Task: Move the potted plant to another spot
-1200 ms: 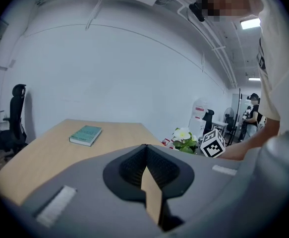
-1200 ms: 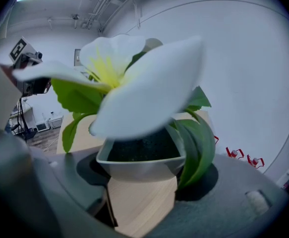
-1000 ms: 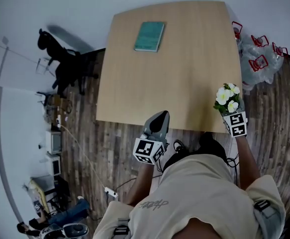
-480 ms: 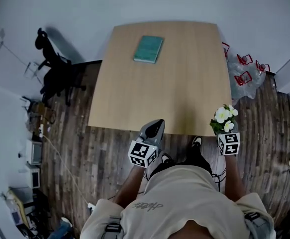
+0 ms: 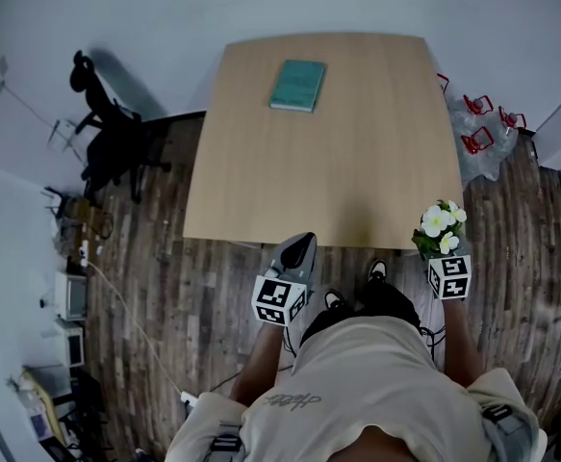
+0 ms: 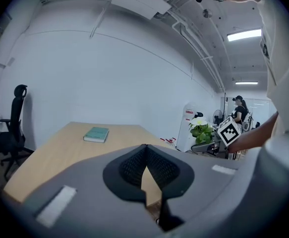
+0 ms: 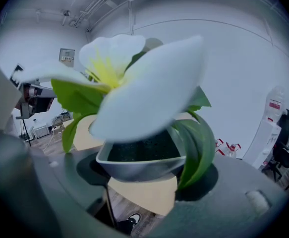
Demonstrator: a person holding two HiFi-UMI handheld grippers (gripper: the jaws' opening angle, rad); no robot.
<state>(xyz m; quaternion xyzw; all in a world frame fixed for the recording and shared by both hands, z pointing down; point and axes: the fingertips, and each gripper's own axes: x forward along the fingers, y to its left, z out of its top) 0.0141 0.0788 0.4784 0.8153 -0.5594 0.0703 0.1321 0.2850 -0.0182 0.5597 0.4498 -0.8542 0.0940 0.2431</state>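
**Light pot, slippery sides**

My left gripper (image 5: 297,248) is empty, its ribbed pads pressed together. The smooth wooden table (image 5: 357,171) lies ahead. My right gripper (image 5: 444,254) pinches the potted plant (image 5: 440,225) at the table's near right corner. I judge it light, the glossy pot slippery and the petals fragile, so I should hold it by the pot walls, upright.

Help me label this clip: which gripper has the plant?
The right gripper: the plant is clamped by its pot between that gripper's jaws. The left gripper has its jaws together, with nothing between them.
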